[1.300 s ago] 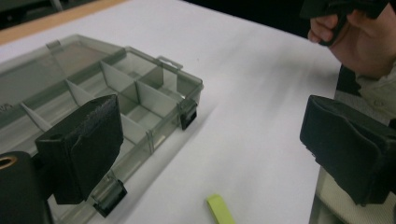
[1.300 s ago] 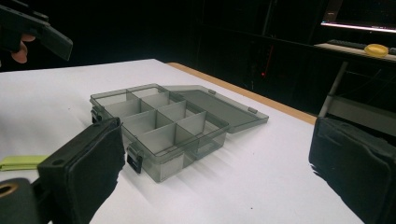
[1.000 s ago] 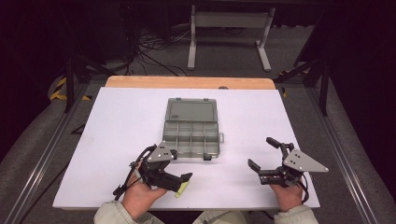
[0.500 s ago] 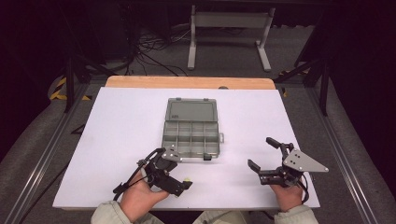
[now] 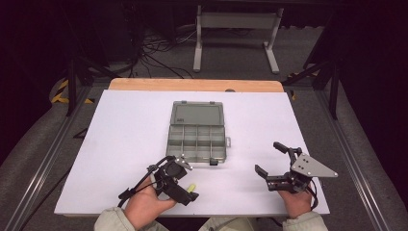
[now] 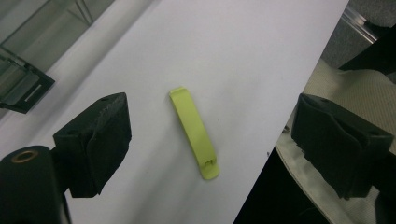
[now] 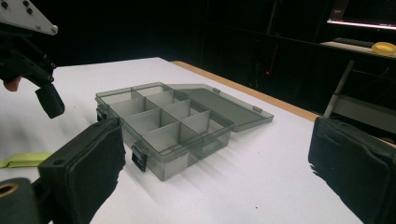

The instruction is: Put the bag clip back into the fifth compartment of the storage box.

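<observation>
A yellow-green plastic strip [image 6: 194,133] lies flat on the white table [image 5: 125,144] near its front edge, also seen as the strip [image 5: 191,186] in the high view. My left gripper [image 6: 212,126] hangs over it, open, one pad on each side and neither touching it; its jaws have just been closing a little. In the high view the left gripper [image 5: 185,191] sits at the front left. My right gripper [image 5: 269,158] is open and holds nothing at the front right, facing the grey compartment box [image 7: 163,121].
The translucent grey box [image 5: 197,142] stands mid-table, its lid [image 5: 197,114] folded back flat on the far side, its compartments looking empty. A wooden edge [image 5: 192,84] borders the far side of the table. A metal stand [image 5: 235,29] and cables lie beyond.
My left gripper has rolled and tipped down over the yellow-green strip, hiding its grey top plate. The right gripper and the box have not moved.
</observation>
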{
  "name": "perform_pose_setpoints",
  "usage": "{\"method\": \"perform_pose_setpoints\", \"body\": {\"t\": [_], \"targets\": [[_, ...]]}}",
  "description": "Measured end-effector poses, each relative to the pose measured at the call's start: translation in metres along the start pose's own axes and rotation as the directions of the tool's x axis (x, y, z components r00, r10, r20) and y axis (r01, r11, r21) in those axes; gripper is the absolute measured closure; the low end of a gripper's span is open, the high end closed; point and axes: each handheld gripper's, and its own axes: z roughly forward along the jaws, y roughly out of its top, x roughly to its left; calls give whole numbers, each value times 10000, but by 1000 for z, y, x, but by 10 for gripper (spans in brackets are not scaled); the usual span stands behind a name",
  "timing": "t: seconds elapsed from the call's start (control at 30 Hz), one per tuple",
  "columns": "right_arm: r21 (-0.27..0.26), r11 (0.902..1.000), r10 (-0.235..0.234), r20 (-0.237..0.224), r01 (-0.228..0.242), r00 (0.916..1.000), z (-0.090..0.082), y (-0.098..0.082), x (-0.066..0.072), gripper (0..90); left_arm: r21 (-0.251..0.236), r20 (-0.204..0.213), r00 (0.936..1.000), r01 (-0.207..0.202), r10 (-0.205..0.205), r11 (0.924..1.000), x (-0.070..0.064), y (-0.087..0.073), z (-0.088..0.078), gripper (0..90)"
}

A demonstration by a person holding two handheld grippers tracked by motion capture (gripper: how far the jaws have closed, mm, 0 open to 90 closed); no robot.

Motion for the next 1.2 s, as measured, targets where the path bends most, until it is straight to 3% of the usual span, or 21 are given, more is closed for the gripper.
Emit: {"method": "perform_pose_setpoints", "body": {"t": [0.27,0.57,0.67,1.03,1.2], "targets": [[-16,10000,11,-32,-11,10000,0,0,0,44,189,146,9998,97,-100,9998,1,0,7,170],[-51,10000,-69,-95,69,9999,0,1,1,46,64,-119,9999,48,-47,10000,0,-3,14,270],[-55,10000,-59,-102,59,9999,0,1,1,46,211,-120,9998,168,-165,9996,-1,-3,17,305],[14,10000,-76,-95,76,9999,0,0,1,49,744,-344,9994,-3,29,9972,0,-5,27,398],[47,9999,-100,-64,100,9999,0,0,1,53,693,-327,9995,-21,44,9976,0,-5,27,539]]}}
